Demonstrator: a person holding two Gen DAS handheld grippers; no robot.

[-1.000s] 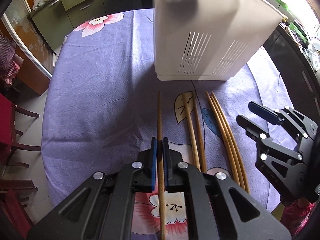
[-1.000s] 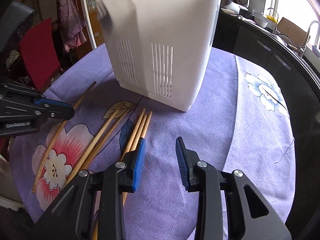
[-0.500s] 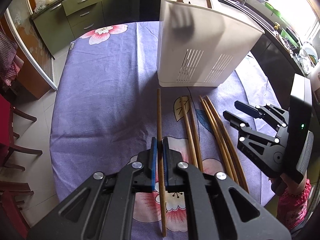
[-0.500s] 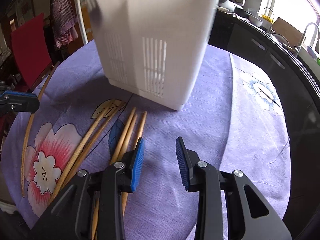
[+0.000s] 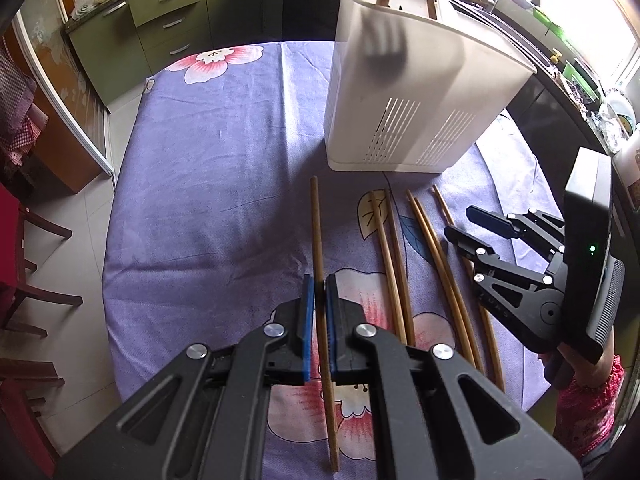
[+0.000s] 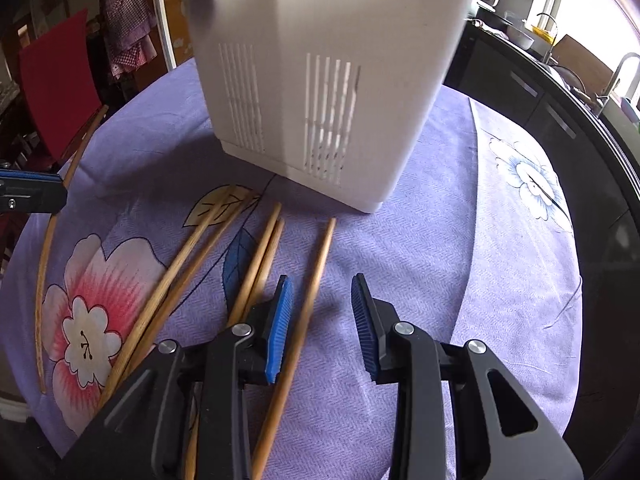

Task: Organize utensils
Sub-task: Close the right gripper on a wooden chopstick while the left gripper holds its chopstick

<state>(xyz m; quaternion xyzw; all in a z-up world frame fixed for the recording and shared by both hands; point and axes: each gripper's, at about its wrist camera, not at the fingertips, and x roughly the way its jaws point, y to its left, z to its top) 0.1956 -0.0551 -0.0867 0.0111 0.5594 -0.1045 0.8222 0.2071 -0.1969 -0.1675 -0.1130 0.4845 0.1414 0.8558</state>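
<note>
Left wrist view shows the left gripper (image 5: pixel 317 304) clenched on a single long bamboo chopstick (image 5: pixel 319 240), its blue pads pinching the stick roughly at mid-length; whether the stick is already clear of the cloth cannot be told. The chopstick's long axis runs straight ahead along the fingers, its far tip pointing at the near wall of the tall white plastic utensil holder with slotted vents (image 5: pixel 404 96), which stands toward the far edge of the table on a purple floral tablecloth (image 5: pixel 208 184). Two wooden handles already rise from the holder's open top, so the judgement is that the gripped stick must be tipped upright and carried forward over that rim. To the right of it, five more bamboo chopsticks (image 5: pixel 394 264) lie on the cloth, roughly parallel and pointing the same way. Right wrist view shows the right gripper (image 6: pixel 322 316) released, jaws spread wide and straddling the outermost loose chopstick (image 6: pixel 310 304), which lies lengthwise between the fingers and closer to the left pad, its tip near the holder's base. The right gripper is thus the nearer one to the loose group, and a plain closing would likely catch that stick alone. Pale lettering on the right gripper's dark body, seen from the left wrist view, is too small and skewed to read, and no other writing is legible.
</note>
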